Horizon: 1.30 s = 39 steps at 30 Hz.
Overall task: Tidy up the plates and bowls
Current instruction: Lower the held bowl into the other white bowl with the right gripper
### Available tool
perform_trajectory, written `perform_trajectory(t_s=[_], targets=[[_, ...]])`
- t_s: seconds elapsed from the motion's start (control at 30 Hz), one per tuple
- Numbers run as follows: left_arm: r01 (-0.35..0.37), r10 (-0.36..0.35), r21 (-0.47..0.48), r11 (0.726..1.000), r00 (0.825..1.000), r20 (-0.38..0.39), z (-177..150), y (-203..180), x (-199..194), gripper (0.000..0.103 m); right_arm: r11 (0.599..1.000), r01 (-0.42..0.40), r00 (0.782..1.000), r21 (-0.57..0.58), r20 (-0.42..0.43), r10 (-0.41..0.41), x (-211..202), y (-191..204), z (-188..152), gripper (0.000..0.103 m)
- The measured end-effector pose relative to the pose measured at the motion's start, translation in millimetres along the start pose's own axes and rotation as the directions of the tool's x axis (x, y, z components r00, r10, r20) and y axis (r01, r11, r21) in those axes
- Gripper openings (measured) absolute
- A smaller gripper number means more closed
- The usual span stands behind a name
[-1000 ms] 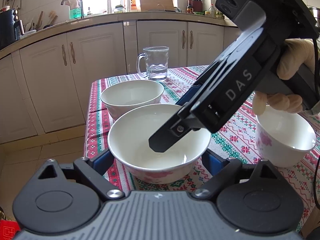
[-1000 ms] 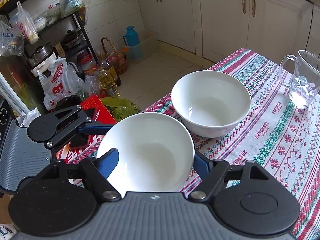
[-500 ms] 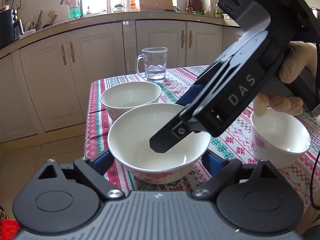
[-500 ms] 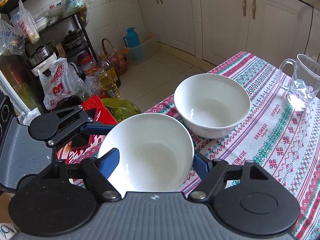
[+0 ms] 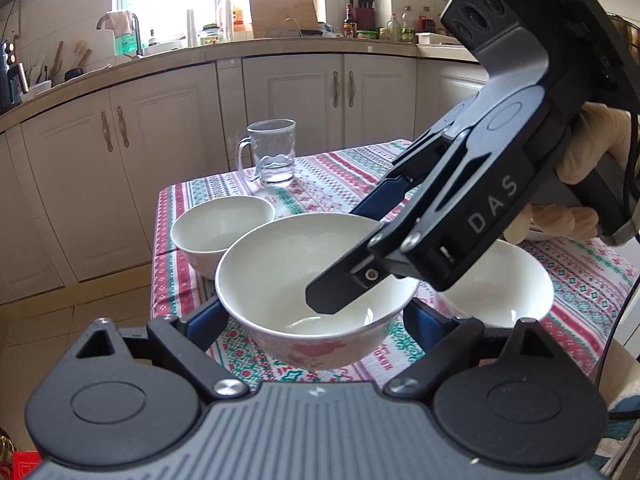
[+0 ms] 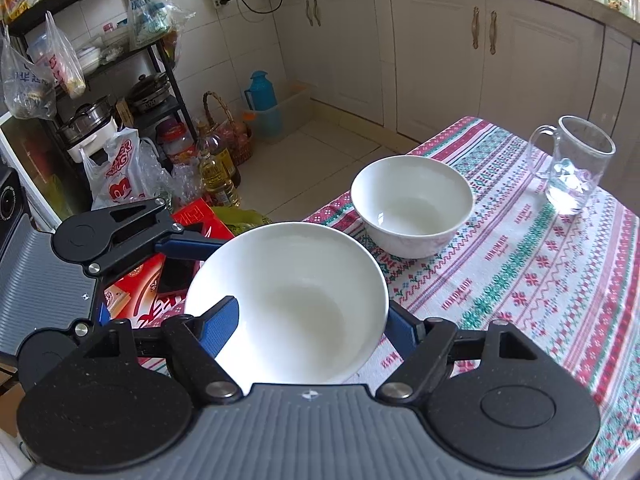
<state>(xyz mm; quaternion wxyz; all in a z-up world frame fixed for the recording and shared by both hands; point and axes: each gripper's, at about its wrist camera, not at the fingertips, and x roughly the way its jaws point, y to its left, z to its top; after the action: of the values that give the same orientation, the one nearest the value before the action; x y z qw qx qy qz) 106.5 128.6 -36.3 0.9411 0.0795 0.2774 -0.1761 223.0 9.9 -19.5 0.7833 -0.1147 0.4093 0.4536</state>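
A white bowl with a pink flower print (image 5: 280,280) is lifted above the table; it fills the right wrist view (image 6: 296,300). My right gripper (image 5: 352,276) is shut on its rim, one finger inside the bowl (image 6: 222,326) and one outside (image 6: 402,328). My left gripper (image 5: 316,320) is open, its fingers (image 5: 204,320) on either side of the bowl without clear contact; it shows in the right wrist view (image 6: 188,248). A second white bowl (image 5: 222,232) (image 6: 412,208) stands on the table behind. A third white bowl (image 5: 500,284) stands to the right.
A glass mug (image 5: 272,152) (image 6: 572,168) stands further back on the patterned tablecloth (image 6: 540,280). The table's left edge (image 5: 160,248) drops to the tiled floor. Bags, bottles and a red box (image 6: 140,292) lie on the floor beside the table.
The gripped bowl has risen off the table and come toward the left camera. The other bowls now sit lower and further back in view. The mug has not moved.
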Motion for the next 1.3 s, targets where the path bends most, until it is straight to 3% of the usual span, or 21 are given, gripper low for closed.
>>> perform_trajectory(t_s=[0.73, 1.3], targets=[[0.152, -0.154, 0.088, 0.985, 0.988, 0.023, 21, -65, 4, 0.094, 0.990, 0.122, 0.989, 0.072, 0.074, -0.128, -82, -15, -57, 0.083], [0.198, -0.195, 0.098, 0.975, 0.980, -0.042, 17, -94, 25, 0.094, 0.981, 0.145, 0.986, 0.129, 0.060, -0.154, -95, -30, -95, 0.083]])
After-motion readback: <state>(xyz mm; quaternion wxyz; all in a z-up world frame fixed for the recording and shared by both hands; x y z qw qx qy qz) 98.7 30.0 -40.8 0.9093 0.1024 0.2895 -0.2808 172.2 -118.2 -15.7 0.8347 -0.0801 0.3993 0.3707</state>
